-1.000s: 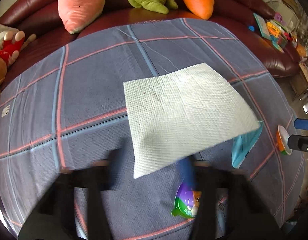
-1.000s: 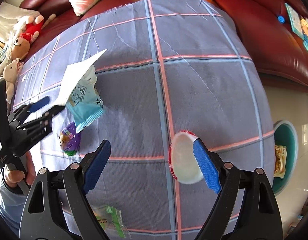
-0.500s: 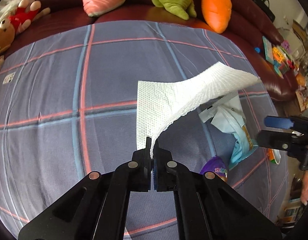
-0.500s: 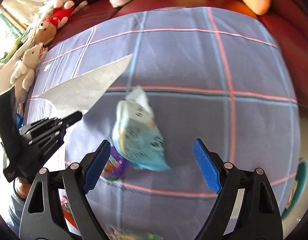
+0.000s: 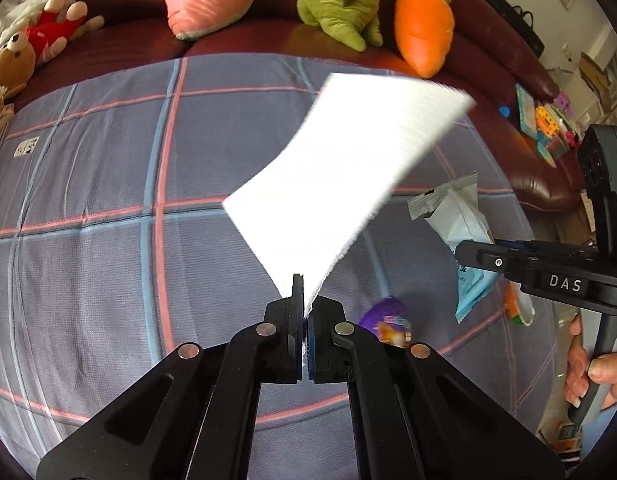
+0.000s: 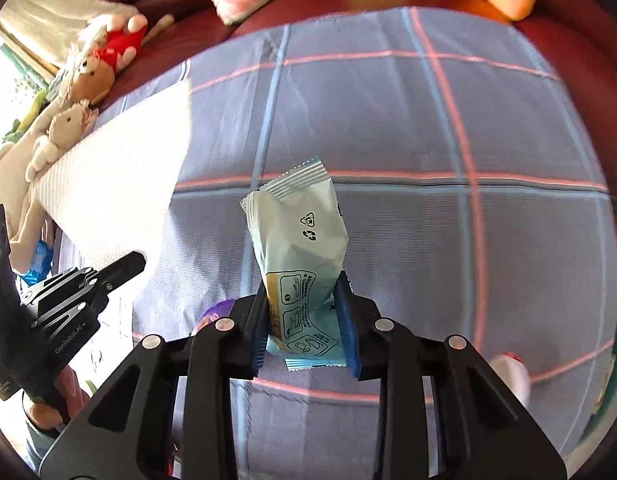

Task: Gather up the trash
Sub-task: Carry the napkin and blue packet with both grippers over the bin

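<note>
Left gripper (image 5: 306, 320) is clamped tight on one corner of a white embossed paper towel sheet (image 5: 340, 184), and the sheet fans up and away from the jaws, lifted off the grey-blue checked cloth with pink and blue stripes (image 5: 108, 208). Its far edge is smeared with blur, so the texture there is lost. In the right wrist view the same sheet (image 6: 120, 184) shows at the left, glaring white.

Right gripper (image 6: 306, 320), blue pads pressed in from both sides, pinches the lower part of a pale blue-and-white puffy foil snack wrapper (image 6: 300, 248). The wrapper stands upright above the cloth, crimped seal on top, bottom seal poking out beneath the pads. Printed on it: a recycling triangle, a second small mark beneath it, and numbered instruction panels; the small text there is too fine to read. From the left wrist view the wrapper (image 5: 464, 232) hangs in the other tool, whose body reads "DAS". The left tool, seen from the right, carries "GenRobot.AI".

On the cloth, a purple toy-like wrapper with a cartoon face (image 5: 386, 320) sits half hidden behind the left gripper's finger. A red-and-white cup (image 6: 508, 372) is blurred and partly cut off by the right finger.
</note>
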Demonstrator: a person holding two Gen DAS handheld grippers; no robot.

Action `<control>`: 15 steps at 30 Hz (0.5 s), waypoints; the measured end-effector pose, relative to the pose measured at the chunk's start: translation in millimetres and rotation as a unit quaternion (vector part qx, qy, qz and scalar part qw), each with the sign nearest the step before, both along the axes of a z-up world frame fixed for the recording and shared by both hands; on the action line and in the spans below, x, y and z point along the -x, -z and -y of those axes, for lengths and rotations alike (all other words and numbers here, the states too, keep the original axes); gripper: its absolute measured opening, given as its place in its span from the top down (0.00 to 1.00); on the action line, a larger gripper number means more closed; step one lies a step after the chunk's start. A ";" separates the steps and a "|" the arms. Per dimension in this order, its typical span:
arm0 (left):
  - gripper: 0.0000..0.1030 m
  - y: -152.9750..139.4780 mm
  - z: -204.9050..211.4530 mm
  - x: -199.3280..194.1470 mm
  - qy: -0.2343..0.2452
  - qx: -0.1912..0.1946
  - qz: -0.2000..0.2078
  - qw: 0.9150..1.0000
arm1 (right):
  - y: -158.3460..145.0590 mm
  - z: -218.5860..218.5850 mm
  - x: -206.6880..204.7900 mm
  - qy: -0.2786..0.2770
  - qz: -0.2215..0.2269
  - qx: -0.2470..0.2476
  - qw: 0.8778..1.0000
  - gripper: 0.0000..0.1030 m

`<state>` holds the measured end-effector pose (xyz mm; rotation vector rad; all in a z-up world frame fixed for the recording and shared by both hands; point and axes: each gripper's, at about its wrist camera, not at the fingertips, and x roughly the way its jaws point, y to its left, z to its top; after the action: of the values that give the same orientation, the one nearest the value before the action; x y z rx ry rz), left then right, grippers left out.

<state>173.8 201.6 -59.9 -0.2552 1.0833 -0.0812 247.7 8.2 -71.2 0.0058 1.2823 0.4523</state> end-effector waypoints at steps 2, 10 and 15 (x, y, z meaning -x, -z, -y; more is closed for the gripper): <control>0.98 -8.9 9.6 3.1 0.005 0.002 0.009 1.000 | -9.9 13.5 5.8 0.011 0.007 -0.007 1.000 0.73; 0.99 -44.3 51.6 20.5 0.032 0.011 0.040 0.999 | -37.2 56.5 29.0 0.030 0.026 -0.031 0.999 0.73; 0.98 -65.0 86.4 32.2 0.056 0.008 0.056 0.997 | -54.3 91.5 43.9 0.050 0.039 -0.050 0.997 0.73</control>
<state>141.5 115.3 5.1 -0.2026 0.9848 -0.2022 203.8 -83.3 -16.9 0.1351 1.1754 0.4259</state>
